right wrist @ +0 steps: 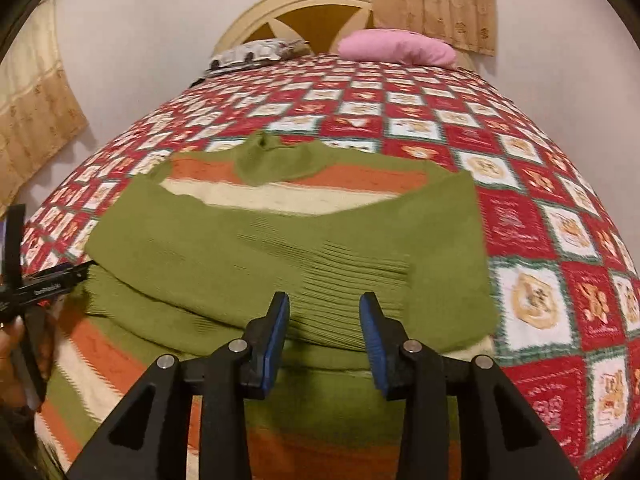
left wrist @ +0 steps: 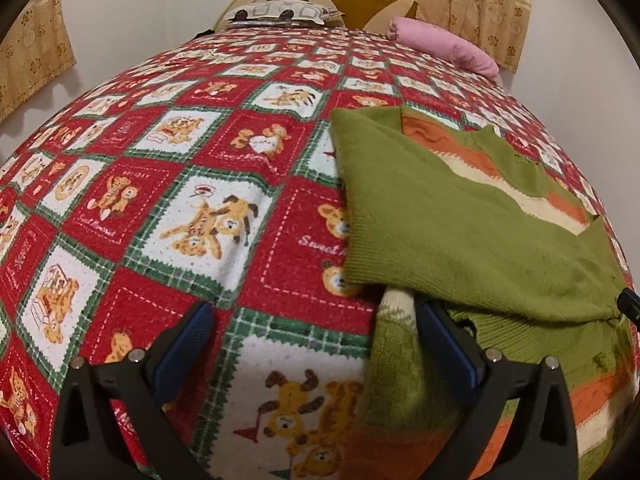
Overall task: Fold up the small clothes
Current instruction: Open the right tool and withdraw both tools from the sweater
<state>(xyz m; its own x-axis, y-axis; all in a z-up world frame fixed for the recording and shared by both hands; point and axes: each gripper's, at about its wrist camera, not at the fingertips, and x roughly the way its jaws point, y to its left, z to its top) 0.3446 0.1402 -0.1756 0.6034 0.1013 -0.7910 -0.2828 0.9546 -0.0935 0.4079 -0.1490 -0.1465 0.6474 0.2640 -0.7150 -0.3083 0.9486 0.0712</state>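
Note:
A small green sweater [right wrist: 224, 248] with orange and cream stripes lies flat on the bed, collar toward the headboard, with green sleeves folded across its chest. My right gripper [right wrist: 325, 314] hovers open just above the ribbed cuff of the folded sleeve; nothing is pinched between its blue pads [right wrist: 276, 332]. In the left wrist view the sweater [left wrist: 460, 220] fills the right side. My left gripper [left wrist: 316, 320] stands wide open at the sweater's left edge, whose cream and green knit touches the inside of its right finger [left wrist: 444, 344]. The left gripper [right wrist: 40, 280] also shows at the far left of the right wrist view.
The bedspread [left wrist: 208, 216] is a red, white and green patchwork with teddy bears. A pink pillow [right wrist: 396, 46] and a patterned pillow [right wrist: 256, 52] lie by the cream headboard [right wrist: 296, 4]. Curtains hang on both sides. A hand [right wrist: 12, 344] holds the left gripper.

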